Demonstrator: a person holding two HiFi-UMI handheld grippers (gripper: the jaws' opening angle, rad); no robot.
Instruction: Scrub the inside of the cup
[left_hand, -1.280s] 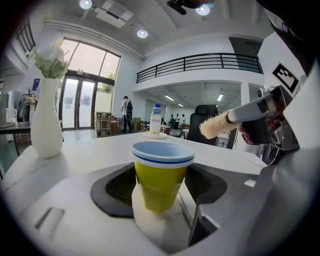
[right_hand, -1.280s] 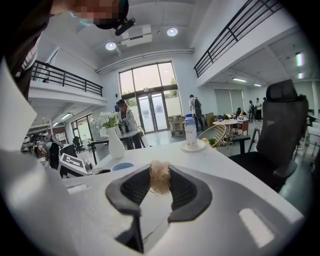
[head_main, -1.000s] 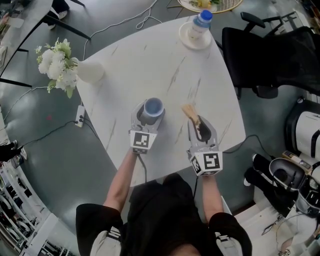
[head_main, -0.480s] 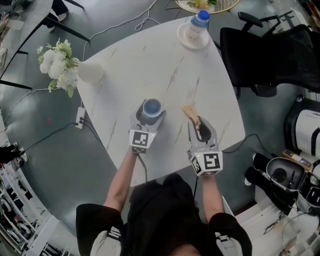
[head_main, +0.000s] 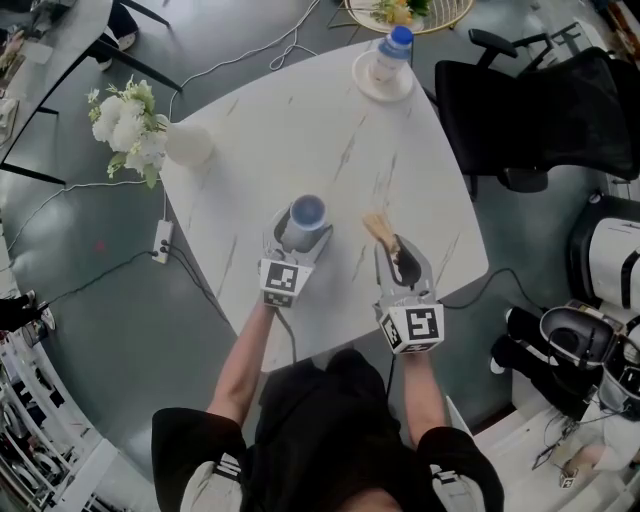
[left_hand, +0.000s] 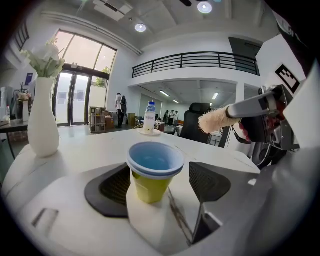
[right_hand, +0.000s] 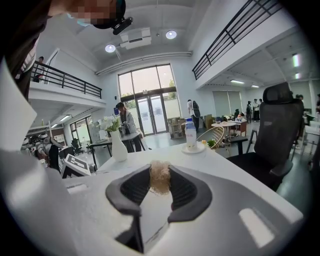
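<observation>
Left gripper spread around the cup; right gripper clamped on the brush.
Mid-frame in the head view, the left jaws have just been opening and stand wide either side of the blue-lined cup on the white table, not squeezing it. Just right, the other jaws pinch the brush, its tuft poking forward.

Bright, even daylight (ceiling spots too); fisheye edges darken.

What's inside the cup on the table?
The cup shows only its pale blue inner wall, with nothing visible in it; from the left gripper view the rim hides the near inner side.
</observation>
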